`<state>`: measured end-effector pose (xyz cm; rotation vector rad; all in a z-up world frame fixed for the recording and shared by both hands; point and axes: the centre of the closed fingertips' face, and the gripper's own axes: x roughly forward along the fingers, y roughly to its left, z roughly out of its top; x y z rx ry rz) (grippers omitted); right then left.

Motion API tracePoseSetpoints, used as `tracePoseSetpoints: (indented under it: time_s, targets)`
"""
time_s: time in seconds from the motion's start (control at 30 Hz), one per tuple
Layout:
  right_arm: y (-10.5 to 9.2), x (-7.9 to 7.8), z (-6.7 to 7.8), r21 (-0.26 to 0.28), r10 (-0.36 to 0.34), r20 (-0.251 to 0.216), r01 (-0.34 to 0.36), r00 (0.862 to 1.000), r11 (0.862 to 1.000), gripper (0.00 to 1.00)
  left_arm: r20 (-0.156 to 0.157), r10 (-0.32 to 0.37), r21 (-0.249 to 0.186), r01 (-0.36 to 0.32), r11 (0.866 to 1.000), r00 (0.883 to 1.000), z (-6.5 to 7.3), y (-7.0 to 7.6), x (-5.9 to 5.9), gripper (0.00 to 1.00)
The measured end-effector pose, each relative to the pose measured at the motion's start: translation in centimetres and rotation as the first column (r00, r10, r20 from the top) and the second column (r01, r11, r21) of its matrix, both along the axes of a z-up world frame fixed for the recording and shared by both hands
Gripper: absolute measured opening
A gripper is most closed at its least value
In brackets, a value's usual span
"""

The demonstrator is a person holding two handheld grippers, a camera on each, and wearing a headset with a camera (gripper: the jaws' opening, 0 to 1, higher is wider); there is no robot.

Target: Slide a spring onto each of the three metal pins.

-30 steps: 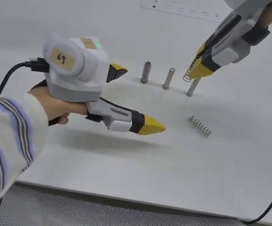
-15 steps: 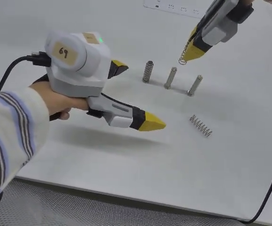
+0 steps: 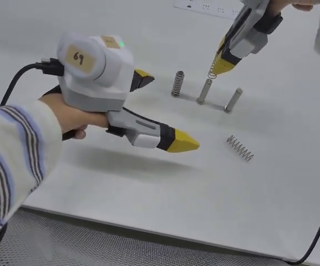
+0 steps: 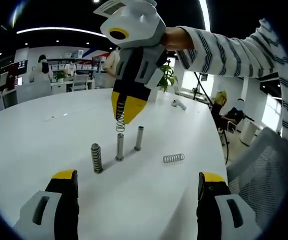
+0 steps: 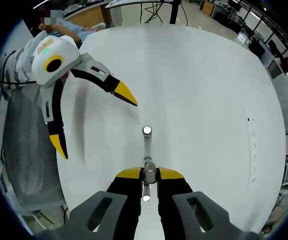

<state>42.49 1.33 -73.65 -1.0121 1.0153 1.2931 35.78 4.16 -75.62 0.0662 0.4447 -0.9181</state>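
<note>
Where the right gripper's [image 3: 221, 66] yellow tips pinch it, the coiled wire spring [image 3: 211, 70] dangles just above the smooth middle pin [image 3: 204, 91]. A second spring [image 3: 177, 83] stands upright beside that pin. A third spring [image 3: 240, 148] lies on the white table [image 3: 148, 188], and the left gripper [image 3: 171, 113] gapes wide.

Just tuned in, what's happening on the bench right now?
A person works with two handheld grippers. The right gripper is shut on a hanging spring, poised just above the middle pin. A fitted spring already sits on one end pin. The third pin is bare, and a loose spring lies on the table nearby. The left gripper hovers open, holding nothing.
</note>
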Motion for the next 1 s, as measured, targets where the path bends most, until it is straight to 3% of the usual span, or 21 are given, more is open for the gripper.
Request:
tracePoseSetpoints:
  time_s: [0.6, 1.0]
  targets:
    - [0.0, -0.1, -1.2, -0.044, 0.012, -0.013, -0.013, 1.0, 0.999, 0.08, -0.01, 0.019, 0.027, -0.019, 0.999, 1.0, -0.4, 0.5, 0.2, 0.98]
    - [0.1, -0.3, -3.3, -0.049, -0.003, -0.021, 0.002, 1.0, 0.999, 0.08, -0.011, 0.021, 0.037, -0.02, 0.999, 1.0, -0.6, 0.7, 0.1, 0.98]
